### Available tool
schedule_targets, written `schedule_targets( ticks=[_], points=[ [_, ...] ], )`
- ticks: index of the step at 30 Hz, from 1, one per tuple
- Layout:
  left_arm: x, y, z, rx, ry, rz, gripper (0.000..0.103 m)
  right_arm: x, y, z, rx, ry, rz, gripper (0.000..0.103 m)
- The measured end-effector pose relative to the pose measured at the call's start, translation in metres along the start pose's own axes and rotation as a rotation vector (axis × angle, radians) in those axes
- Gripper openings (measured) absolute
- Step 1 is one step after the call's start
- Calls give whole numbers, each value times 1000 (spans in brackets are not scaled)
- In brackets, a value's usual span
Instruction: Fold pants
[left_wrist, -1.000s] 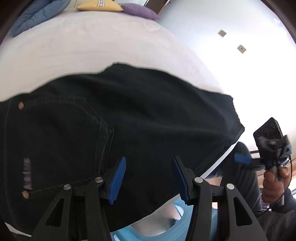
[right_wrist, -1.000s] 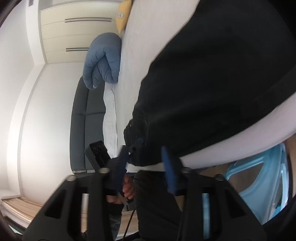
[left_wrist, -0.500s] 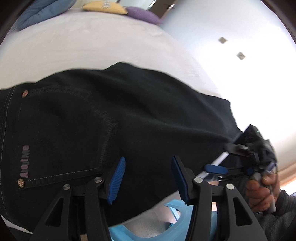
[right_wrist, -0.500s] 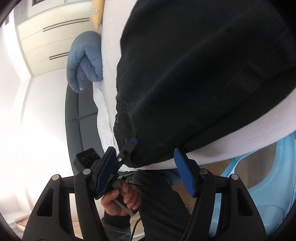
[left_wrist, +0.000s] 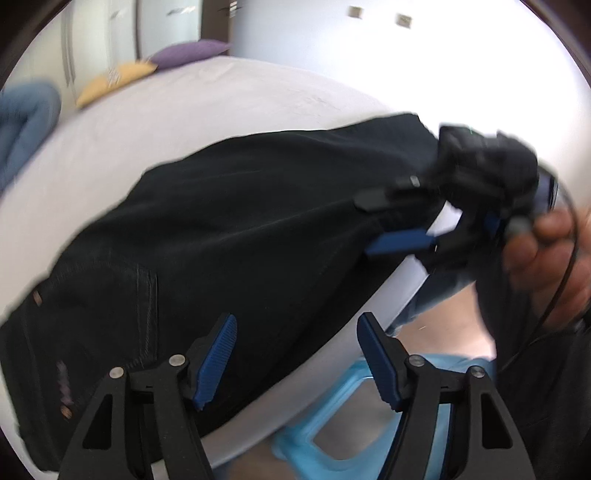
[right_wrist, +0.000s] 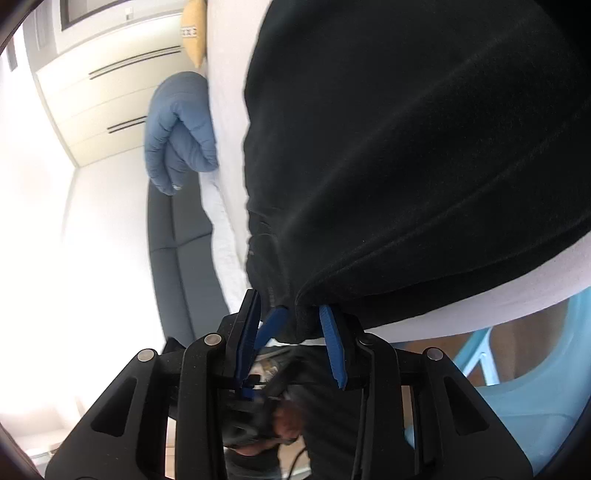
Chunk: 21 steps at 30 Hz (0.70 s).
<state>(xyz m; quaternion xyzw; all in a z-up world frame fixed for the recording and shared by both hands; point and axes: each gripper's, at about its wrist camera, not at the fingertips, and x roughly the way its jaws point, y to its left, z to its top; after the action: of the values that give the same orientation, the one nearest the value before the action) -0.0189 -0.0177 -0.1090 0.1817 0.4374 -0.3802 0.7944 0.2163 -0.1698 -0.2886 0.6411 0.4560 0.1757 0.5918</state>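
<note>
Black denim pants (left_wrist: 258, 236) lie flat across the white bed (left_wrist: 258, 107); no cross-fold is made yet. The right tool (right_wrist: 295, 325) pinches their hem end; the left tool (left_wrist: 295, 354) gapes empty near the waist.

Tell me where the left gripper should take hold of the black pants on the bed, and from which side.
Grip the near edge of the black pants by the back pocket, where it hangs just over the edge of the white bed. Come in from the bedside, level with the mattress. The left gripper is open there, and the right gripper is closing around the leg end.
</note>
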Motion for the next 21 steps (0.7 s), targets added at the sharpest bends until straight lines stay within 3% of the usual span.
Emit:
schedule_targets(
  ticks=[3,6,9,11,12,14,21],
  points=[
    [5,-22,2,165,-21,177,70,0,-4,1,31,3,26,32],
    [13,-25,4,245,-28,307,70,-2,-4,0,29,7,39,32],
    [17,-27,3,302,-62,404,54,-3,-5,1,47,13,60,32],
    [16,-34,-2,369,-95,461,34,-4,-6,0,67,17,78,32],
    [19,-38,-3,403,-105,483,30,-6,-7,0,72,20,83,32],
    [25,-43,-8,451,-109,508,9,-8,-6,0,75,25,92,32],
    [24,-48,-24,502,-102,469,3,-28,-13,-4,112,3,77,34]
  ],
)
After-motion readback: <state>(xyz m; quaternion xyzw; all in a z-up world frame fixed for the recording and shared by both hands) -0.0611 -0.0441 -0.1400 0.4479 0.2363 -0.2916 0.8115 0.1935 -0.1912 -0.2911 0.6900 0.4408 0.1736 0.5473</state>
